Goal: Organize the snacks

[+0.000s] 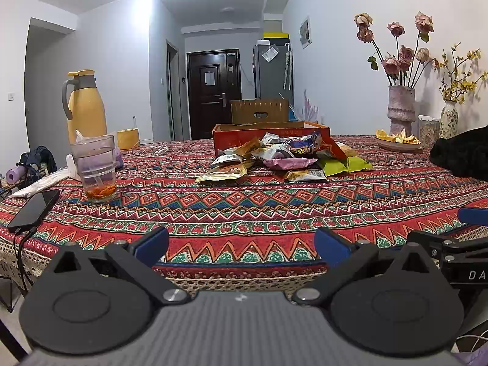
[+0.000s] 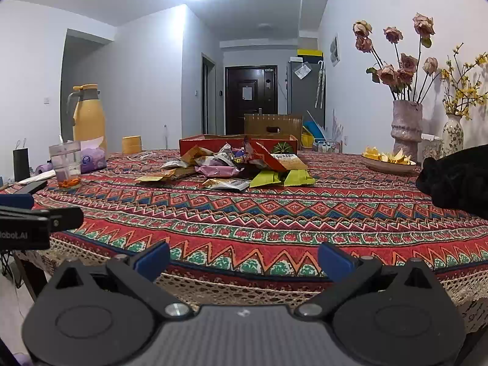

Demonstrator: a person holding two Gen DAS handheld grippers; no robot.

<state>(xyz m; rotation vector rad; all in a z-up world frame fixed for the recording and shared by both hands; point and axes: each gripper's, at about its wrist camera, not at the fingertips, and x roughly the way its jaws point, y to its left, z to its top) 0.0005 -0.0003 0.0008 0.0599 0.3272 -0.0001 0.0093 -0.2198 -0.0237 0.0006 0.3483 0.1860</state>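
A pile of snack packets [image 1: 274, 155] lies mid-table, spilling from a tipped red cardboard box [image 1: 241, 137]. It includes a pink packet [image 1: 289, 162], green packets [image 1: 347, 164] and a gold packet [image 1: 224, 174]. The pile [image 2: 225, 167] and box [image 2: 213, 145] also show in the right wrist view. My left gripper [image 1: 241, 244] is open and empty at the table's near edge, far from the pile. My right gripper [image 2: 242, 259] is open and empty, also at the near edge, beside the left one.
The table wears a patterned red cloth [image 1: 244, 207]. A plastic cup [image 1: 94, 170], a phone [image 1: 33, 207] and a yellow jug [image 1: 85, 106] stand at the left. A plate of peels [image 1: 398, 140], flower vases [image 1: 401, 109] and a black bundle [image 1: 463, 155] sit at the right.
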